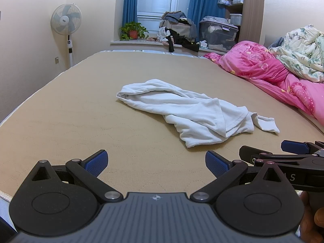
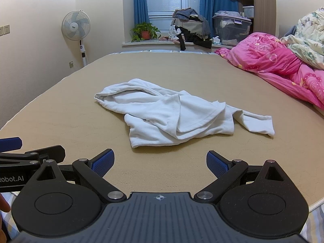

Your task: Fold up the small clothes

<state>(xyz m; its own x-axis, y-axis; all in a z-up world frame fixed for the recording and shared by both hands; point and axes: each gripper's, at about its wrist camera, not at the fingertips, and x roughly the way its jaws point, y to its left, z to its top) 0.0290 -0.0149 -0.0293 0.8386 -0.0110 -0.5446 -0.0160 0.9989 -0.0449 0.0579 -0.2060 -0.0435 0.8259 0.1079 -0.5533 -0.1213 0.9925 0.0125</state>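
Observation:
A small white garment (image 1: pixel 194 111) lies crumpled on the tan mattress (image 1: pixel 70 111), a sleeve trailing to the right. It also shows in the right wrist view (image 2: pixel 178 113). My left gripper (image 1: pixel 156 163) is open and empty, low over the mattress, short of the garment's near edge. My right gripper (image 2: pixel 160 164) is open and empty, also just short of the garment. The right gripper shows at the right edge of the left wrist view (image 1: pixel 291 151); the left gripper shows at the left edge of the right wrist view (image 2: pixel 24 151).
A pink quilt (image 1: pixel 273 68) and a floral quilt (image 1: pixel 303 54) are piled along the bed's right side. A standing fan (image 1: pixel 66 20) is by the left wall. A potted plant (image 1: pixel 133 30), clothes pile (image 1: pixel 178 30) and storage bin (image 1: pixel 218 32) sit on the window ledge.

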